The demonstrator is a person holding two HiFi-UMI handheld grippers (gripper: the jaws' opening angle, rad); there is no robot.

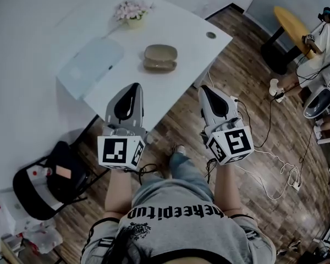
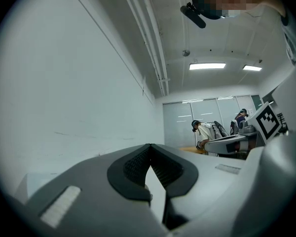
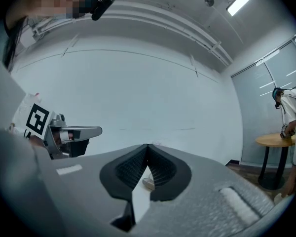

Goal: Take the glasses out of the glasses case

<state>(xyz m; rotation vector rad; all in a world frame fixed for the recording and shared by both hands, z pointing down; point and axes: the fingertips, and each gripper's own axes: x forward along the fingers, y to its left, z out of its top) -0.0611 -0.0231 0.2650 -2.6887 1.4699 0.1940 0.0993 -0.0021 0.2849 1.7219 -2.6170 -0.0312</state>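
**Head view.**
- Glasses case point(image 1: 160, 58): brown, lid down, lying on the white bench point(image 1: 187, 43), well ahead of both grippers. A flower pot point(image 1: 132, 12) stands beyond it and a pale flat slab point(image 1: 91, 66) lies to its left.
- Left gripper point(image 1: 135, 88) and right gripper point(image 1: 205, 88): both held over the bench's near edge, neither touching the case.
- Risk: the case looks smooth and light. A push on the lid from one gripper alone would likely slide it across the bench instead of opening it, so one gripper probably has to pin the base.
- Risk: a hard nip on the frames inside could bend or drop them.
- Hidden: the glasses themselves, shut inside the case. The hinge side cannot be told.

**Left gripper view.**
- Fingers point(image 2: 134, 166): pressed together at the tips, nothing between them.
- The view points at a wall and a far room, so the case is out of frame.
- Risk: shut tips must spread before any grasp.

**Right gripper view.**
- Fingers point(image 3: 129, 169): tips meet, nothing held.
- A small pale thing shows through the gap behind the tips. It is too small to identify.
- The bench surface is cut off.
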